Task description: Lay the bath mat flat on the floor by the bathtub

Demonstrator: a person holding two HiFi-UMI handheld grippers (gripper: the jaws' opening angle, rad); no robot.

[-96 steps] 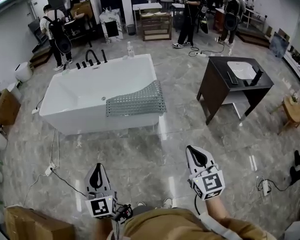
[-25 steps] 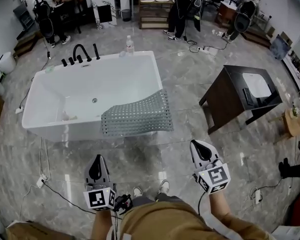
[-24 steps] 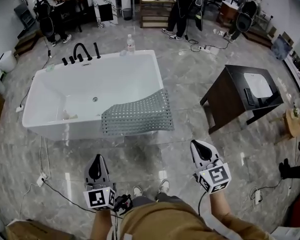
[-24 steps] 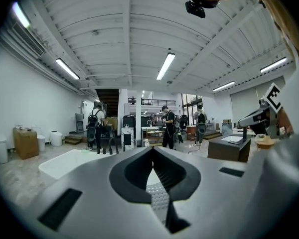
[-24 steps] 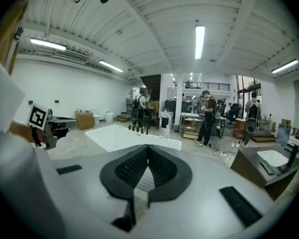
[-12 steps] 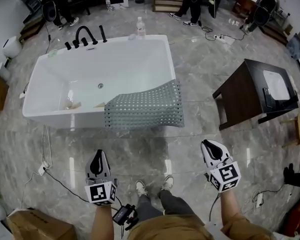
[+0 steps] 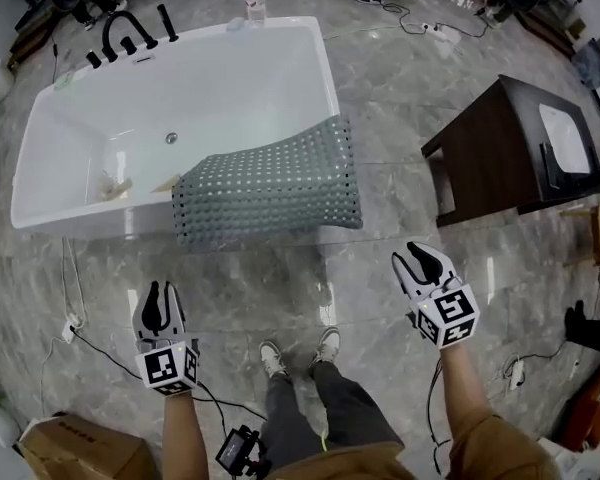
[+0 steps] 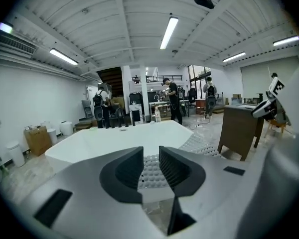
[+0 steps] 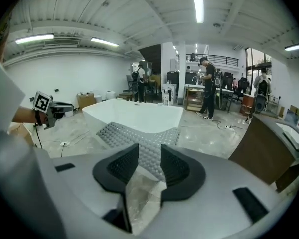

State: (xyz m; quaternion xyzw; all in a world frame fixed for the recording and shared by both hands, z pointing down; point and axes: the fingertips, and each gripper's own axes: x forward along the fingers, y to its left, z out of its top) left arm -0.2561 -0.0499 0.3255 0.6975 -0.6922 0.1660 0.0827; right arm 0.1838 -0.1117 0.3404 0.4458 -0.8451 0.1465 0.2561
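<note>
1. Head view has the person standing much nearer the bathtub (image 7: 230, 88) than a second ago. The tub now fills the upper part of the view, and the person's shoes (image 7: 273, 358) show on the grey marble floor (image 7: 380, 168) just short of it.
2. The bath mat (image 7: 268, 183), grey and studded, has not shifted. It is draped over the tub's near rim towards its right end, part inside the basin and part hanging down the outer wall. None of it lies on the floor yet.
3. Both tools have come down and forward with the walk. The left gripper (image 7: 158, 290) hangs below the mat's left end and the right gripper (image 7: 420, 253) below its right corner. Both stop short of the mat and touch nothing.
4. Their jaws were shut a second ago and have just been opening. The left pair stands at a narrow slit and the right pair a little wider. Each gripper view shows only the distant mat through the gap, with nothing between the pads.
5. To my eye the approach is nearly done and the grasp has not begun. The likely next step is one tool on each end of the hanging edge.
6. The stretch of floor in front of the tub looks like the place to spread it. The dark cabinet (image 7: 500, 148) stands well off to the right.
</note>
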